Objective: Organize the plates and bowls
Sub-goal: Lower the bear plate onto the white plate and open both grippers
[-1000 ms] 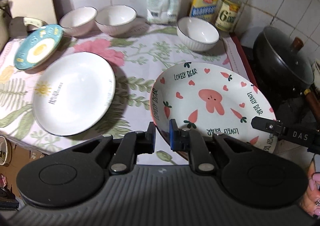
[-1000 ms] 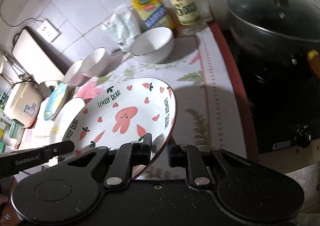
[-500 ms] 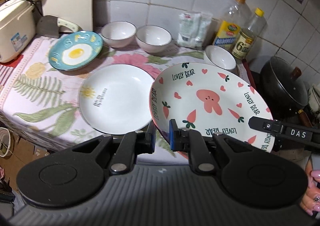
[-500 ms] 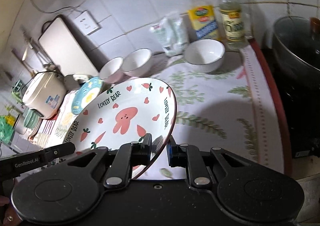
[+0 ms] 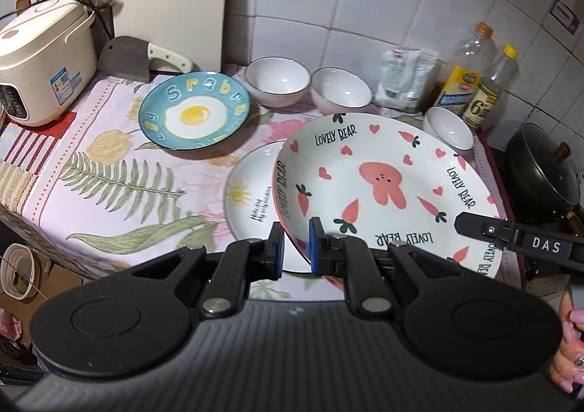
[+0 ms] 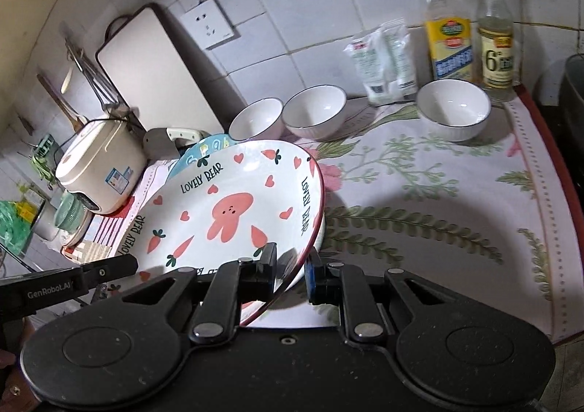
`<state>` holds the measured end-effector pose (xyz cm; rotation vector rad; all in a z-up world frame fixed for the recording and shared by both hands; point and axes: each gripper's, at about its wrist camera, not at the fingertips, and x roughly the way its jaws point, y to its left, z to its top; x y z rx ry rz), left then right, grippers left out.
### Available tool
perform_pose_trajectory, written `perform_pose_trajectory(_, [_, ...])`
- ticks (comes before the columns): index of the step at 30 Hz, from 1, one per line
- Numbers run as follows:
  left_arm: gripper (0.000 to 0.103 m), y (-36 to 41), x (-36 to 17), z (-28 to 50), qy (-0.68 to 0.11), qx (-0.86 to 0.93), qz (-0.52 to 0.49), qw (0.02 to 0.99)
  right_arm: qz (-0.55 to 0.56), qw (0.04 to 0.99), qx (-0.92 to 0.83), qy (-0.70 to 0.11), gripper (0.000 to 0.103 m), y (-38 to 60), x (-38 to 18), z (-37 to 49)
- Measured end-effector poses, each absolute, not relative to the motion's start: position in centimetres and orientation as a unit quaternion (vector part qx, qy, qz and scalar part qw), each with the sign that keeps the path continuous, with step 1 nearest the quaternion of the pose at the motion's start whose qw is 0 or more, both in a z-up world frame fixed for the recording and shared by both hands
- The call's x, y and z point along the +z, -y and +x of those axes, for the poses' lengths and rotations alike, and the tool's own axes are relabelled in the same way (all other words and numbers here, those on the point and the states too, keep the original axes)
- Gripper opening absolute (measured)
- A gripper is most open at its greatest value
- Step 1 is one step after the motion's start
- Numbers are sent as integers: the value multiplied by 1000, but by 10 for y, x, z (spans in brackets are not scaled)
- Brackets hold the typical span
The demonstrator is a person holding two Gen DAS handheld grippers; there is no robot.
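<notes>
Above the desk [image 5: 109,141], the bear plate [image 5: 383,189] hung tilted between both grippers, its left rim pinched by the nearly closed left gripper [image 5: 295,245] and its right rim by the equally narrowed right gripper [image 6: 290,267]. Directly beneath and slightly to the left lay the white plate [image 5: 252,193] flat on the cloth, partly covered by the held one. Judging by that overlap, the coming move was a short shift left and down to stack them. Farther left sat the egg plate [image 5: 195,116], with open cloth between. Three bowls [image 6: 315,110] stood along the wall, well clear of the path, and the pot [image 5: 544,171] lay off to the right
</notes>
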<state>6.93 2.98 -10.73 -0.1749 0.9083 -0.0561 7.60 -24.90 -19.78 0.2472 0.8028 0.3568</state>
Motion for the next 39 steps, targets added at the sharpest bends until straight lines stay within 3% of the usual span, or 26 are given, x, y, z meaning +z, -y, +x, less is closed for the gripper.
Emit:
perform_pose_trajectory(17, [12, -95, -182, 124, -484, -41, -69, 872, 138, 881, 134, -432, 20, 180, -264, 122])
perform_pose_trajectory(35, [14, -94, -224, 172, -523, -86, -54, 846, 147, 883, 90, -436, 19, 178, -299, 154])
perform_pose_trajectory(39, [15, -93, -235, 175, -552, -88, -69, 826, 108, 884, 80, -448, 20, 171, -298, 159])
